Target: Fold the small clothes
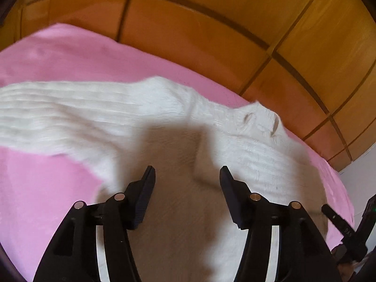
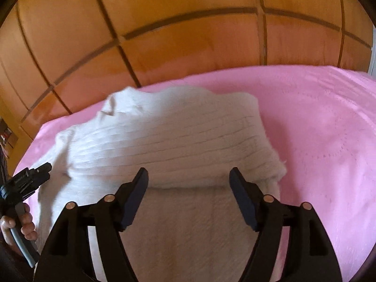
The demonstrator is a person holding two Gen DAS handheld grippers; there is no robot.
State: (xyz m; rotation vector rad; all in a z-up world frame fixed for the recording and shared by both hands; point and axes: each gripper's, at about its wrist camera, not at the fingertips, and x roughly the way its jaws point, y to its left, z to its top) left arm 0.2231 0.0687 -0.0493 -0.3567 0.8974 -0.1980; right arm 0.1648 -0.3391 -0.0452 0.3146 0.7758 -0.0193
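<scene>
A white ribbed knit sweater (image 1: 98,117) lies on a pink bed cover (image 1: 47,199). In the left wrist view one sleeve stretches out to the left and the neck lies at the far right. My left gripper (image 1: 187,172) is open and empty just above the sweater's body. In the right wrist view the sweater (image 2: 169,136) has a part folded across its body. My right gripper (image 2: 188,173) is open and empty above the fold's near edge. The left gripper (image 2: 44,168) shows at the left edge there, and the right gripper's tip (image 1: 329,211) at the lower right of the left view.
A wooden panelled wardrobe (image 1: 211,23) stands right behind the bed. The pink cover (image 2: 329,129) spreads out to the right of the sweater. A hand (image 2: 25,221) holds the left gripper's handle.
</scene>
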